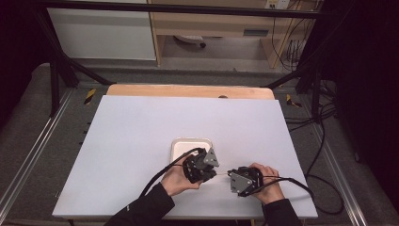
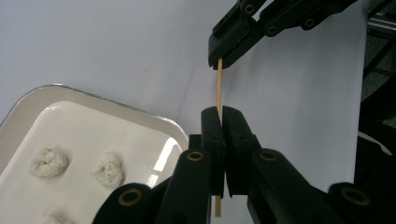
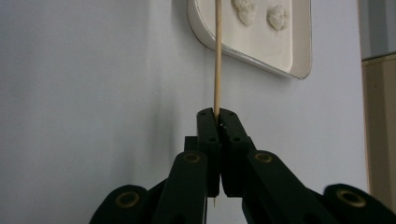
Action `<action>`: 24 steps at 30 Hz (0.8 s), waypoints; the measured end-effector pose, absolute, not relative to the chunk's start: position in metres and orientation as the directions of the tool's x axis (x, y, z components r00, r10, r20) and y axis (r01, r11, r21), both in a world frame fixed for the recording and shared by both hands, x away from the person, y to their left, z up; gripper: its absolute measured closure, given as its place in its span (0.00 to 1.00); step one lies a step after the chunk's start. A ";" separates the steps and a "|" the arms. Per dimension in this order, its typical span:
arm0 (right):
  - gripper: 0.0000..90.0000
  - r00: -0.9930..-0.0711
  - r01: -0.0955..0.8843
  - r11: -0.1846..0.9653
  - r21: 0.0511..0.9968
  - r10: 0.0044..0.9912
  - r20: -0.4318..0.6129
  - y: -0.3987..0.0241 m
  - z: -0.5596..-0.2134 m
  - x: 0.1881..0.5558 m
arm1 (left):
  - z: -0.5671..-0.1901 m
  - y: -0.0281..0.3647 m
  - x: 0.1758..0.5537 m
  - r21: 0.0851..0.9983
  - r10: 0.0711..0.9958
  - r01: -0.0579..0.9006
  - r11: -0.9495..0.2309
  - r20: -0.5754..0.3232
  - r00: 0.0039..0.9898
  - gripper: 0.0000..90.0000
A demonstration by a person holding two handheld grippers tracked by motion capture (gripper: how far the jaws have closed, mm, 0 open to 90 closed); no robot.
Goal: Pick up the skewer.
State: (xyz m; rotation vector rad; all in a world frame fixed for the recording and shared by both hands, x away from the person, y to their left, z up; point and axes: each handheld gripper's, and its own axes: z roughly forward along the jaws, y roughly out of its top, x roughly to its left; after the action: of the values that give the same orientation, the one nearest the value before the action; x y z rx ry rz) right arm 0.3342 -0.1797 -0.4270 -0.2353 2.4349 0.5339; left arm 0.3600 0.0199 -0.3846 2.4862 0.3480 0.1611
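- High view: I have the left gripper (image 1: 201, 165) and right gripper (image 1: 242, 180) close together near the white table's (image 1: 136, 136) front edge, the thin wooden skewer (image 1: 222, 173) bridging them; the white tray (image 1: 181, 144) sits just beyond the left one.
- Left gripper view: my jaws are clamped on the skewer (image 2: 218, 88), which runs straight ahead into the right gripper (image 2: 238, 39). The tray (image 2: 65, 135), at left, carries white dough lumps (image 2: 109, 169).
- Right gripper view: jaws pinched on the skewer (image 3: 217, 56), its long axis pointing at the tray's (image 3: 285, 67) near rim. I judge nothing blocks the way.
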 end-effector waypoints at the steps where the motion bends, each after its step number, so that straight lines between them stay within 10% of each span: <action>1: 0.99 -0.785 -0.291 0.905 0.311 -0.040 -0.618 -0.179 -0.427 0.334 | -0.384 0.021 0.361 0.589 0.284 0.212 -0.780 0.031 0.958 0.95; 10: 0.99 -0.775 -0.285 0.924 0.254 -0.066 -0.629 -0.177 -0.425 0.336 | -0.384 0.024 0.369 0.495 0.314 0.272 -0.825 0.003 0.949 0.72; 24: 0.99 -0.761 -0.309 0.930 0.198 -0.117 -0.638 -0.171 -0.426 0.335 | -0.394 0.003 0.370 0.371 0.278 0.252 -0.894 0.019 0.960 0.96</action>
State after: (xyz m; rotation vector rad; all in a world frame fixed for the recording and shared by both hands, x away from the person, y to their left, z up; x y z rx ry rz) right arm 0.3350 -0.1710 -0.4264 -0.3007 2.4284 0.3860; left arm 0.3696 0.0028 -0.3939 2.7388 0.3839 0.1005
